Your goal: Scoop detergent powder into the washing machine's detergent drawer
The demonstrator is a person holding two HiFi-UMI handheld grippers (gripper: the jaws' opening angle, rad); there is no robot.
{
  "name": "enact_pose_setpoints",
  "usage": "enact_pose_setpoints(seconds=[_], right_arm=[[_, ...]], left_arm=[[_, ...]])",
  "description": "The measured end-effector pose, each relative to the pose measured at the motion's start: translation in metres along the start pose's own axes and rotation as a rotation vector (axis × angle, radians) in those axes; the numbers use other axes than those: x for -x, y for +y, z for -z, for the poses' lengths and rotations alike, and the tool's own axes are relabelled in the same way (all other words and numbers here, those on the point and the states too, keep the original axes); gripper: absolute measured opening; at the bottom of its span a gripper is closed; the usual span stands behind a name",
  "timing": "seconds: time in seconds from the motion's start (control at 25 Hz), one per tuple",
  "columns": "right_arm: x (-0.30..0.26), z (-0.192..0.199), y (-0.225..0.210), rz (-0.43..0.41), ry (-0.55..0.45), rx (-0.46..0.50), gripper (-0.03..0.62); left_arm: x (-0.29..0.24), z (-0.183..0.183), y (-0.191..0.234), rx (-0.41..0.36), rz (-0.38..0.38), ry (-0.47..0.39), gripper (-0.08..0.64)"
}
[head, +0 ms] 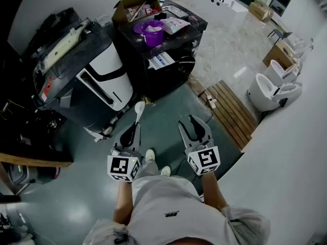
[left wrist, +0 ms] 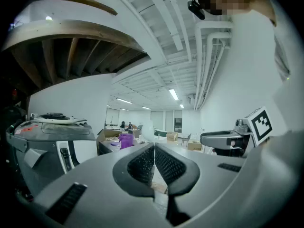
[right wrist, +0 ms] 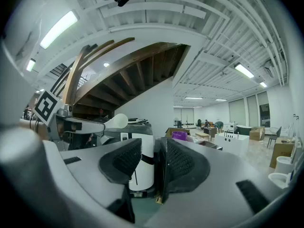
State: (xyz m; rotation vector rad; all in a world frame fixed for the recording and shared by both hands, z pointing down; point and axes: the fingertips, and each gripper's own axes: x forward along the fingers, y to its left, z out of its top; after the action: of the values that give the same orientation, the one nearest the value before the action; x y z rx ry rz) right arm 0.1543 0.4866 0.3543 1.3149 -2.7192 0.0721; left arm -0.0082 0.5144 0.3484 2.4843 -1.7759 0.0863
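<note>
My left gripper [head: 135, 128] is shut on the handle of a white spoon [head: 139, 108], whose bowl points forward toward the machines. In the left gripper view the pads [left wrist: 142, 165] are pressed together around the thin handle. Beside it, my right gripper [head: 195, 128] is open and empty; its view shows a gap between the pads [right wrist: 124, 159]. A white-and-black washing machine [head: 107, 75] stands ahead on the left, a dark machine [head: 168, 60] beside it. On the dark machine sits a purple tub [head: 152, 32] with pale powder. I cannot make out a detergent drawer.
A cardboard box [head: 135, 9] and a plastic bag [head: 173, 24] share the dark machine's top. A wooden pallet [head: 232, 111] and a power strip [head: 210, 102] lie on the floor to the right, toilets [head: 271, 88] beyond. A dark bench [head: 30, 137] is at the left.
</note>
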Motion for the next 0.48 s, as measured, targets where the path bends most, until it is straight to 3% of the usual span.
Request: enact_pose_setpoints(seconds=[0.48], right_arm=[[-0.053, 0.007, -0.013, 0.0, 0.032, 0.001, 0.147]], left_arm=[[-0.043, 0.011, 0.036, 0.035, 0.014, 0.014, 0.017]])
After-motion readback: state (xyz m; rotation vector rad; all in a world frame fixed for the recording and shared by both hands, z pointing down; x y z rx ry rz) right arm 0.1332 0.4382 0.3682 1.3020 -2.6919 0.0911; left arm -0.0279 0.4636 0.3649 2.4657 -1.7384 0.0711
